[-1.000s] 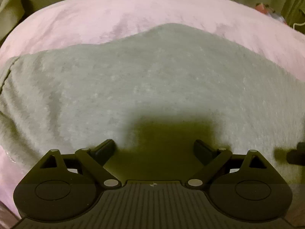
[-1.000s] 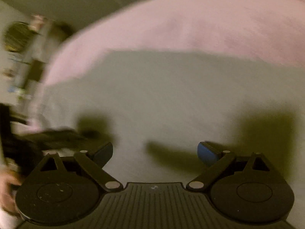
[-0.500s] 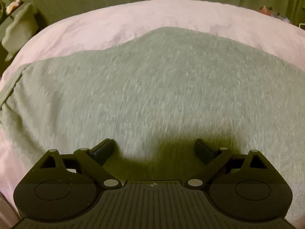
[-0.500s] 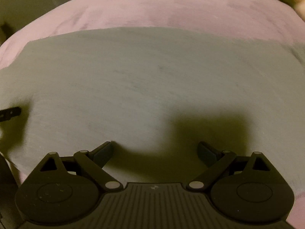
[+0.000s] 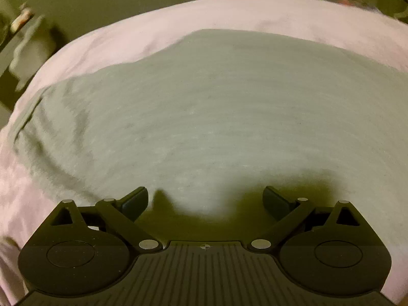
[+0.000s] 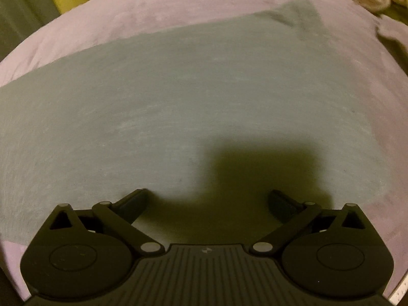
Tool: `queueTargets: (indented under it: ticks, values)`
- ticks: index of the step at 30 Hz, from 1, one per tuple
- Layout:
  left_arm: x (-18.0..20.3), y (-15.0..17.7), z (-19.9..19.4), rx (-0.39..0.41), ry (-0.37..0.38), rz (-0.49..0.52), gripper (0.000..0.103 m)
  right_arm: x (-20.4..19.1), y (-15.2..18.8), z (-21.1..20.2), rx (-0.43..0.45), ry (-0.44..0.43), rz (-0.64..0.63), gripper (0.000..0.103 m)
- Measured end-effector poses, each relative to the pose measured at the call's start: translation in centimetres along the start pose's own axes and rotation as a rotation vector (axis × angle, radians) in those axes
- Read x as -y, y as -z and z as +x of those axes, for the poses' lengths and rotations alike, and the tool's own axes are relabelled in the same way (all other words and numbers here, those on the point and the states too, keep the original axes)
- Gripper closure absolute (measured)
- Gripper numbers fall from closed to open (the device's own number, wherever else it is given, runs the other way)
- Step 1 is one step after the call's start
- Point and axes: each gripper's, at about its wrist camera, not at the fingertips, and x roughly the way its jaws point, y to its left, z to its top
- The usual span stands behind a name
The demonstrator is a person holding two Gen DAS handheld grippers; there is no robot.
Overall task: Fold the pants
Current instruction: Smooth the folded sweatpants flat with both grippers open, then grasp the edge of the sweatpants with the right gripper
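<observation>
Both grippers spread wide, gripping nothing, over the flat grey knit pants [image 5: 216, 107].
Left gripper [image 5: 205, 201], right gripper [image 6: 207, 200]: pants ahead of jaws on pink fleece blanket [image 6: 178, 5]; near hem hidden, left view motion-blurred.

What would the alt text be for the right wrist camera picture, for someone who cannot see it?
Grey pants lie spread flat on a pink bed cover, filling most of the view. The right gripper hangs over their near part with its black jaws wide apart, holding nothing, its shadow falling on the cloth.
</observation>
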Motion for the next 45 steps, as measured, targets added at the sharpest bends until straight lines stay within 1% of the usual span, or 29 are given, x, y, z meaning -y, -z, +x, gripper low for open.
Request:
queueTargets:
  ticks: [4, 7, 9, 10, 11, 13, 15, 17, 18, 19, 20, 21, 22, 24, 25, 27, 30, 31, 32, 33, 34, 36, 38, 39, 40, 41, 43, 44, 45]
  values:
    - [2.7, -0.1, -0.7, 0.026, 0.039, 0.077, 0.003, 3.0, 0.3, 0.1, 0.014, 0.015, 0.03, 0.0]
    - [4.3, 0.4, -0.4, 0.029, 0.013, 0.151, 0.002, 4.9, 0.2, 0.2, 0.002, 0.009, 0.023, 0.0]
    - [4.5, 0.4, -0.5, 0.041, 0.002, 0.164, 0.002, 5.5, -0.4, 0.0, 0.006, 0.079, 0.019, 0.0]
    - [4.5, 0.2, -0.5, 0.029, 0.002, 0.162, 0.002, 6.1, -0.9, 0.1, 0.01, 0.129, 0.048, 0.0]
    - [4.5, -0.1, -0.4, 0.015, 0.004, 0.158, 0.003, 7.7, -1.7, -0.2, 0.027, 0.121, 0.089, 0.0]
    - [4.8, -0.8, -0.7, 0.009, 0.016, 0.154, 0.003, 10.2, -3.5, -1.1, 0.066, 0.026, 0.188, 0.0]
    - [5.6, -1.7, -1.5, 0.042, 0.045, 0.174, 0.003, 12.4, -6.5, -1.1, 0.112, -0.113, 0.307, 0.001]
    - [6.9, -2.3, -2.1, 0.06, 0.078, 0.209, 0.003, 14.4, -8.4, -0.7, 0.117, -0.195, 0.41, 0.007]
    - [7.7, -2.7, -2.2, 0.057, 0.096, 0.233, 0.003, 15.0, -10.0, 0.0, 0.129, -0.241, 0.443, 0.013]
    - [8.4, -3.0, -2.2, 0.052, 0.109, 0.25, 0.003, 15.6, -11.3, 0.5, 0.135, -0.266, 0.474, 0.025]
    - [9.2, -3.3, -2.1, 0.043, 0.123, 0.268, 0.003, 15.8, -12.3, 1.1, 0.136, -0.283, 0.498, 0.03]
    - [9.8, -3.6, -2.0, 0.035, 0.132, 0.28, 0.003, 15.9, -13.7, 1.5, 0.132, -0.308, 0.519, 0.034]
    - [10.4, -3.9, -1.8, 0.03, 0.142, 0.292, 0.003, 16.0, -14.5, 2.0, 0.115, -0.333, 0.534, 0.034]
    - [11.5, -4.4, -1.7, 0.023, 0.161, 0.311, 0.003, 16.2, -15.4, 3.3, 0.055, -0.311, 0.571, 0.034]
    - [12.1, -4.7, -1.5, 0.021, 0.164, 0.324, 0.003, 16.3, -15.6, 3.8, 0.023, -0.31, 0.601, 0.031]
    - [13.1, -5.1, -1.3, 0.022, 0.166, 0.348, 0.003, 17.4, -16.5, 6.1, -0.015, -0.376, 0.666, 0.028]
    - [14.3, -5.9, -1.5, 0.029, 0.191, 0.385, 0.003, 17.9, -16.9, 6.2, -0.019, -0.399, 0.72, 0.028]
    - [14.9, -6.3, -1.4, 0.034, 0.204, 0.393, 0.003, 18.1, -16.9, 5.6, -0.005, -0.42, 0.735, 0.028]
    - [15.3, -6.7, -1.3, 0.034, 0.211, 0.4, 0.003, 18.1, -16.9, 4.9, 0.037, -0.434, 0.717, 0.028]
    - [15.7, -7.1, -1.2, 0.031, 0.215, 0.403, 0.003, 18.1, -17.1, 4.6, 0.059, -0.415, 0.696, 0.028]
    - [16.1, -7.3, -1.1, 0.027, 0.219, 0.406, 0.003, 17.9, -17.2, 4.8, 0.05, -0.374, 0.681, 0.028]
    - [17.0, -7.6, -1.1, 0.014, 0.23, 0.414, 0.003, 17.3, -17.6, 6.6, -0.035, -0.326, 0.664, 0.03]
    - [17.7, -7.9, -1.0, 0.008, 0.245, 0.424, 0.003, 16.5, -17.9, 7.3, -0.028, -0.264, 0.638, 0.05]
    - [18.0, -8.0, -1.0, 0.006, 0.249, 0.428, 0.003, 16.3, -18.4, 7.7, -0.019, -0.243, 0.613, 0.071]
    - [18.3, -8.2, -0.9, 0.007, 0.252, 0.431, 0.003, 16.1, -18.7, 7.4, -0.01, -0.258, 0.592, 0.077]
    - [18.5, -8.3, -0.9, 0.012, 0.252, 0.434, 0.003, 16.2, -18.7, 7.2, 0.001, -0.302, 0.605, 0.078]
    - [19.0, -8.6, -0.8, 0.017, 0.247, 0.44, 0.003, 17.0, -18.3, 7.2, 0.025, -0.346, 0.644, 0.078]
    - [19.1, -8.6, -1.0, 0.021, 0.247, 0.444, 0.003, 17.5, -18.0, 7.2, 0.056, -0.366, 0.662, 0.082]
    - [19.2, -8.5, -1.1, 0.023, 0.247, 0.449, 0.003, 18.2, -17.4, 6.7, 0.118, -0.387, 0.696, 0.083]
